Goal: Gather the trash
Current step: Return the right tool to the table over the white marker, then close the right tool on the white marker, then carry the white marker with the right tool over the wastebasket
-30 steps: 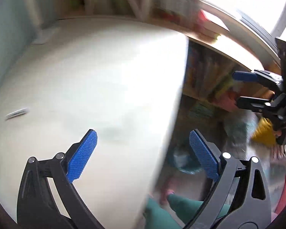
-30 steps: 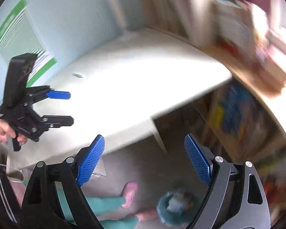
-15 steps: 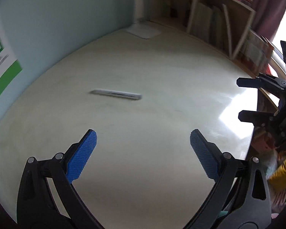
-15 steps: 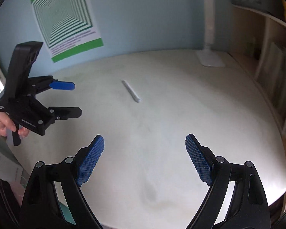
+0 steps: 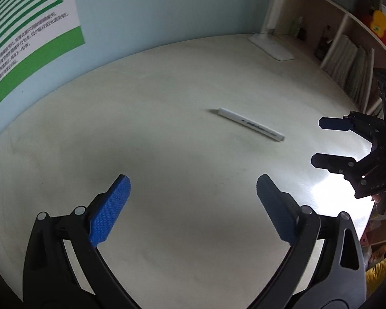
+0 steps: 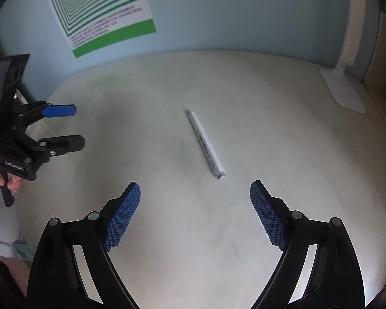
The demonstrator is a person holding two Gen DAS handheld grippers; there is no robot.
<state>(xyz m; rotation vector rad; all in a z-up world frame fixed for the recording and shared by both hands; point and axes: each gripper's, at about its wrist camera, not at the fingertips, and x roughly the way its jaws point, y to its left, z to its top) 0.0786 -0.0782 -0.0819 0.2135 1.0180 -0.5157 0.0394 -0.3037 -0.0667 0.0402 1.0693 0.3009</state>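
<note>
A white marker pen [image 6: 206,145] lies flat on the pale desk top [image 6: 283,154], just beyond my right gripper [image 6: 195,193], which is open and empty above the desk. The pen also shows in the left wrist view [image 5: 252,124], ahead and to the right of my left gripper [image 5: 193,188], which is open and empty. Each gripper appears in the other's view: the right one [image 5: 321,141] at the right edge, the left one [image 6: 76,126] at the left edge. No trash container is in view.
A white desk lamp base [image 6: 343,92] stands at the back right corner. A green striped poster [image 6: 97,10] hangs on the blue wall. Bookshelves [image 5: 347,59] stand to the right of the desk. The desk's right edge [image 5: 373,206] is near the right gripper.
Both grippers have swung from the floor and shelves up over the desk. The pen has come into clear view and is nearer. Both grippers stayed open.
</note>
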